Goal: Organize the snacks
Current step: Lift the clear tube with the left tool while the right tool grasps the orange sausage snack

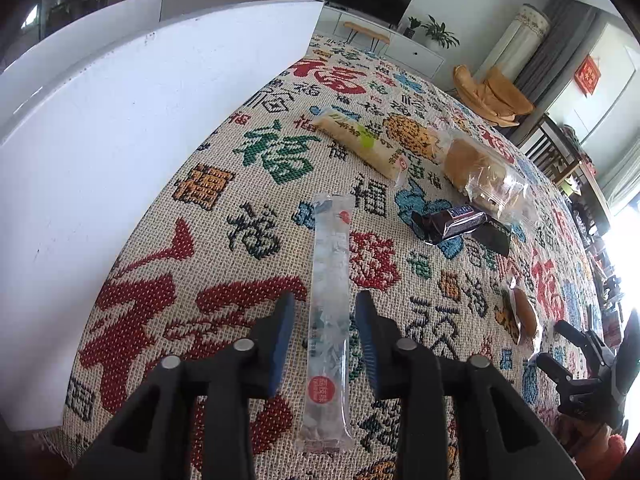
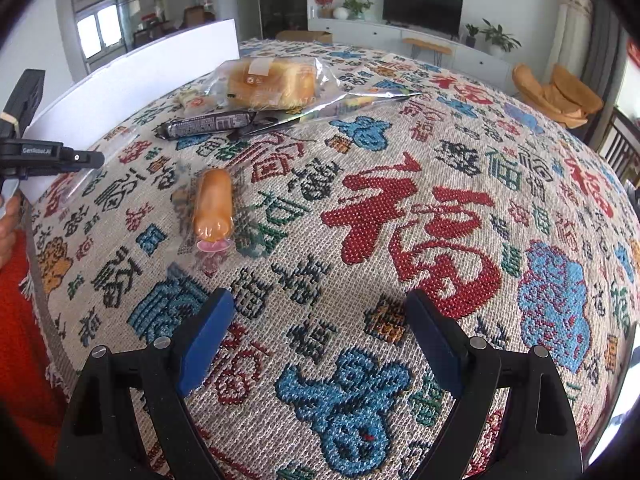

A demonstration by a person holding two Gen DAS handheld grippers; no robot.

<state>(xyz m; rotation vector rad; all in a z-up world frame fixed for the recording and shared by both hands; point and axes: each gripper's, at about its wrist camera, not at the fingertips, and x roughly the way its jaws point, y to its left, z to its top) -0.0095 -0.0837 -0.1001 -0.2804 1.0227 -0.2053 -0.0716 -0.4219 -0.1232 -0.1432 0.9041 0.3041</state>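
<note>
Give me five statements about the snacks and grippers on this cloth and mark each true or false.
1. A long clear packet lies between the left gripper fingers. True.
2. The right gripper holds a sausage. False: its jaws are open and empty; the sausage lies apart on the patterned cloth.
3. A dark chocolate bar lies on the cloth. True.
4. The bread bag is inside the white box. False: it lies on the cloth.
5. The left gripper's pads press the clear packet. False: gaps show on both sides.
</note>
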